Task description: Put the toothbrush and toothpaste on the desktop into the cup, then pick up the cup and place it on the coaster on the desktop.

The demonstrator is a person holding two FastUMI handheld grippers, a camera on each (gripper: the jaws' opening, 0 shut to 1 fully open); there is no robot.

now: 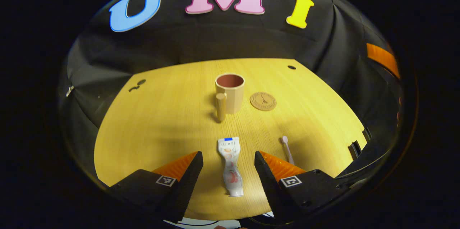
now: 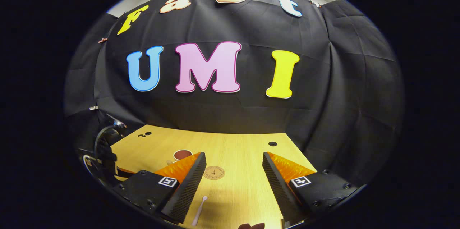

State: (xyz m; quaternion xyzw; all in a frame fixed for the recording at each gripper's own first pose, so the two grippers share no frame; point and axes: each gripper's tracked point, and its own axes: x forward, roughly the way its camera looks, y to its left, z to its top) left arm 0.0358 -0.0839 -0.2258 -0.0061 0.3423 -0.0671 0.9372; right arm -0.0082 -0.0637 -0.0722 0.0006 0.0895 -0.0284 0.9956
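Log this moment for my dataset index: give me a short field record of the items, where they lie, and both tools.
cup: upright on the desk, nothing visible inside
coaster: flat on the desk, beside the cup, apart from it, bare
toothpaste: lying flat, between the left tool's fingers, untouched
toothbrush: lying flat, not in the cup
left tool: open, above the toothpaste
right tool: open, holding nothing
task progress: nothing in the cup yet

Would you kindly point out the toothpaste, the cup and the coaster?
toothpaste (image 1: 230, 166): left gripper view, middle of the tube.
cup (image 1: 233, 97): left gripper view, its side wall.
coaster (image 1: 263, 101): left gripper view, centre of the disc.
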